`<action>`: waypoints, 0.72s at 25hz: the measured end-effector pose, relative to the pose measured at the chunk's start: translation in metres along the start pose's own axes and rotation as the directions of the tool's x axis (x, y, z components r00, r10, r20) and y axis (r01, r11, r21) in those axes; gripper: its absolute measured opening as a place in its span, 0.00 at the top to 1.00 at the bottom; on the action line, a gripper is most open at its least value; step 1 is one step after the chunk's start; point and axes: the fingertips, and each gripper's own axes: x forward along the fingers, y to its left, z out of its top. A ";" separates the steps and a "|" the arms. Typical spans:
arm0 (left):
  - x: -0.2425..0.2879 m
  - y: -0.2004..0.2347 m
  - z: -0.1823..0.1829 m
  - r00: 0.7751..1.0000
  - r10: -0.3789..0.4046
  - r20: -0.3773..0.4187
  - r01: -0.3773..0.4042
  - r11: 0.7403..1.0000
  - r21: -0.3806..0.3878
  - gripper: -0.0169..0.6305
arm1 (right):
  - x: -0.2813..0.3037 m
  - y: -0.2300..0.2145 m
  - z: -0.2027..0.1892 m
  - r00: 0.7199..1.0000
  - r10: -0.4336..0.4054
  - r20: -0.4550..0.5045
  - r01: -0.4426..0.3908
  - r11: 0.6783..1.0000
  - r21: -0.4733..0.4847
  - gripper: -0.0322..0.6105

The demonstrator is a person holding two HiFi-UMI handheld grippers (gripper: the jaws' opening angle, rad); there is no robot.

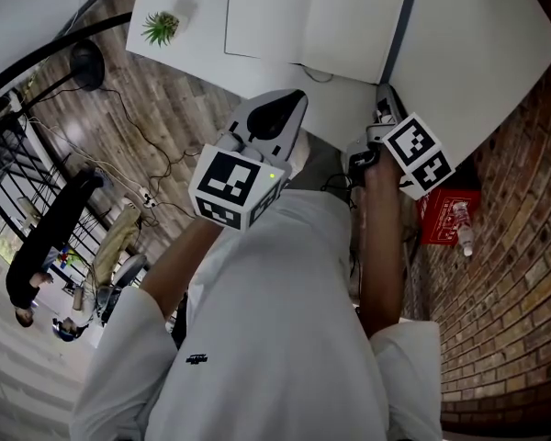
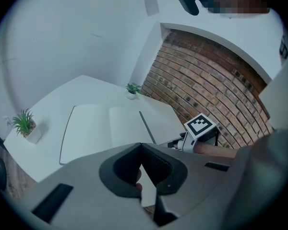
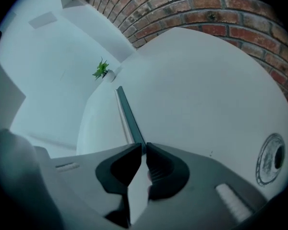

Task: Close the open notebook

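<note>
We're poised at the near edge of the white table (image 1: 477,62), and the open notebook (image 1: 317,16) lies flat just ahead of both claws, its spine (image 1: 305,16) running straight away from us. The left gripper (image 2: 140,146) is clenched tip to tip on nothing, with the pages spread ahead of it and slightly to its left. The right gripper (image 3: 145,148) is drawn in to a hairline slit and is also empty, but look where it points: the dark right-hand cover edge (image 3: 129,116) runs away from it almost dead in line with its jaws. We'd call the right hand the nearer one, so the likely move is to open, catch that edge and swing it leftward over the spine.
</note>
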 end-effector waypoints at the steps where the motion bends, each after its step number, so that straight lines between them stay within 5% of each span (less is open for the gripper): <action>1: 0.000 0.000 0.000 1.000 -0.002 0.000 0.002 1.000 0.001 0.97 | 0.000 -0.001 0.000 1.000 -0.019 -0.002 0.019 1.000 -0.016 0.88; 10: -0.004 0.000 0.003 1.000 -0.001 0.007 0.001 1.000 0.007 0.97 | 0.001 -0.004 -0.001 0.987 -0.159 0.019 0.159 0.987 -0.019 0.94; 18: -0.012 0.005 0.004 1.000 0.009 0.020 -0.009 1.000 0.004 0.97 | -0.011 0.011 0.003 0.997 -0.044 0.062 0.043 0.999 0.018 0.94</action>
